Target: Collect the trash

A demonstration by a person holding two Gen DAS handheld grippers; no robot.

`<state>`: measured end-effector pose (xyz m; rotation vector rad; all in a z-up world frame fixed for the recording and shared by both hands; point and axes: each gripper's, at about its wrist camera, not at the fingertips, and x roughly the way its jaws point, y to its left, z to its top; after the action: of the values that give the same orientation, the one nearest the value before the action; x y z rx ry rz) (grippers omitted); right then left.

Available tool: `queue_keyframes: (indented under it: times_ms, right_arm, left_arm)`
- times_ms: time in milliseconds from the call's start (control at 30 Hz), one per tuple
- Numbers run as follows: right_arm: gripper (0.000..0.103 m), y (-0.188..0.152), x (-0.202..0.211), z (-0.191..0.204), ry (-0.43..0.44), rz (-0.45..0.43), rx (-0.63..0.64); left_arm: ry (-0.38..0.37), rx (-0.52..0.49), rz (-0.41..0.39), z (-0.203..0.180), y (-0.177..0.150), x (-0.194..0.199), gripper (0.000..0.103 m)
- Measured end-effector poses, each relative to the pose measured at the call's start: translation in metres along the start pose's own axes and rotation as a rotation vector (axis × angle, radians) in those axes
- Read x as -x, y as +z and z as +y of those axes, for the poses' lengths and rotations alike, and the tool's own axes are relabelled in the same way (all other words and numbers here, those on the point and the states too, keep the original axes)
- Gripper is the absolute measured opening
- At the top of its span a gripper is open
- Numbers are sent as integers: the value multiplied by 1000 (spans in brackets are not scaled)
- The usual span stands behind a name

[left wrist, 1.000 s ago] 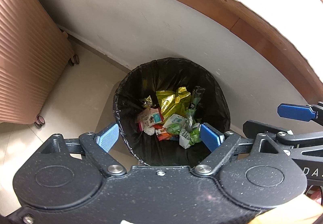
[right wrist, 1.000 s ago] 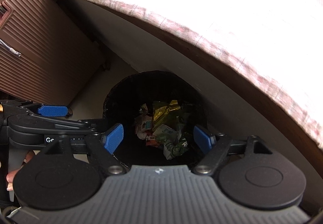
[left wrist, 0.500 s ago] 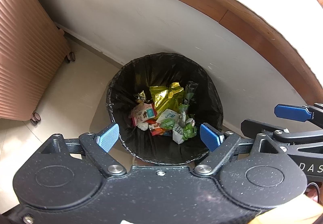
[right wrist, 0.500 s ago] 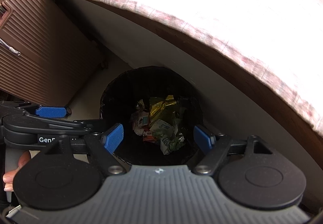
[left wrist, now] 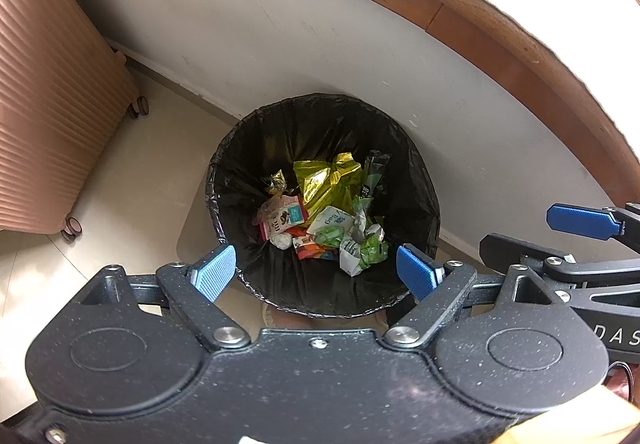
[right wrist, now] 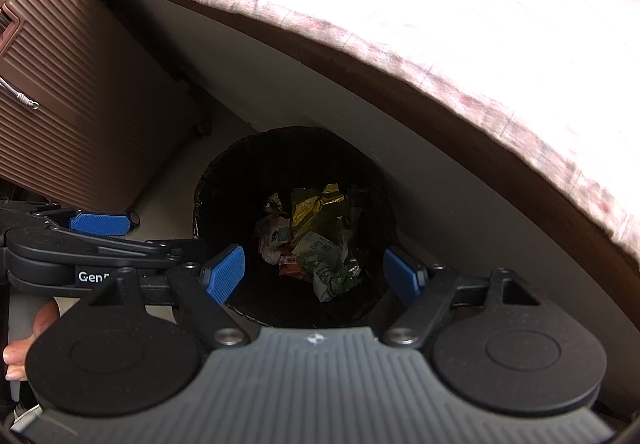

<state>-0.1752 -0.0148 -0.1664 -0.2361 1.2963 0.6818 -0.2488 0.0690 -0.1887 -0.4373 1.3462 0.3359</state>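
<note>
A round bin with a black liner (left wrist: 240, 147) (right wrist: 224, 171) stands on the floor against a wall. Inside lie several crumpled wrappers (left wrist: 326, 217) (right wrist: 312, 240), among them a yellow-green foil bag (left wrist: 324, 179). Both grippers hang above the bin and point down into it. My left gripper (left wrist: 314, 276) is open, its blue pads wide apart with nothing between them. Open too is my right gripper (right wrist: 314, 276), empty; one of its fingers (left wrist: 580, 222) shows at the right edge of the left wrist view.
A ribbed pink suitcase (left wrist: 44, 91) (right wrist: 72, 95) on wheels stands left of the bin. A table with a wooden edge (left wrist: 440, 15) and a pale cloth (right wrist: 400, 3) overhangs the bin from behind. A hand (right wrist: 24, 344) holds the left gripper's handle.
The bin has drifted a little lower and farther away in both views, as if both grippers rose slightly. The jaws have kept their width.
</note>
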Motion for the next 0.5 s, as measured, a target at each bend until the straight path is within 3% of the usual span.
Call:
queue_keyframes:
  times_ms: [500]
  right_arm:
    - [85,0,-2,-1,-3,-3,-5]
  left_arm:
    - [17,-21,13,-2,-1,-7,87]
